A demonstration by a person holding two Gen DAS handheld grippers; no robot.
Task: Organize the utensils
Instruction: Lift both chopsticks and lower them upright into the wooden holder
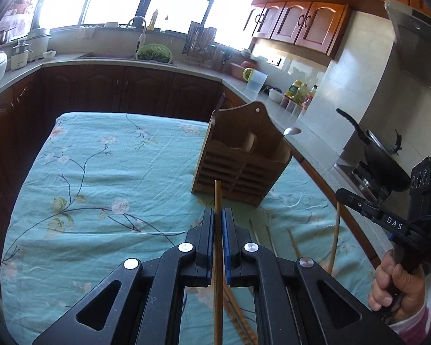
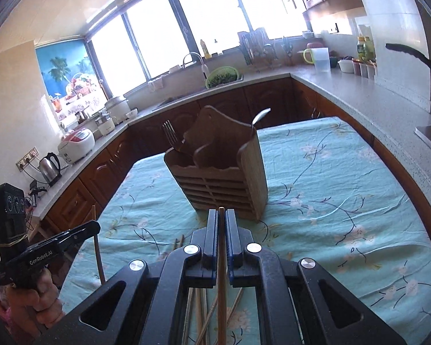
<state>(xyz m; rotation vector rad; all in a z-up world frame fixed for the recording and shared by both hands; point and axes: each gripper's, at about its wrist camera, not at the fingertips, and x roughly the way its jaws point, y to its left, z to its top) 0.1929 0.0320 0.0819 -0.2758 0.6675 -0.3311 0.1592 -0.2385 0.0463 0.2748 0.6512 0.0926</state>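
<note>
A wooden utensil holder (image 1: 238,164) (image 2: 221,178) stands on the teal floral cloth (image 1: 106,178). It holds a fork (image 2: 171,136) and a spoon (image 2: 258,118) (image 1: 291,131). My left gripper (image 1: 218,215) is shut on a wooden chopstick (image 1: 217,198), held upright just short of the holder. My right gripper (image 2: 221,215) is shut on another chopstick (image 2: 221,273), also short of the holder. The right gripper also shows at the right of the left wrist view (image 1: 340,194) with its chopstick (image 1: 334,238). Several loose chopsticks (image 2: 198,310) lie on the cloth below the grippers.
A grey counter (image 2: 359,92) with dark cabinets wraps around the table on three sides. A sink with a green colander (image 1: 154,53) sits at the back. A black pan (image 1: 385,158) is on the stove at right. A kettle (image 2: 51,166) and rice cooker (image 2: 77,145) stand at left.
</note>
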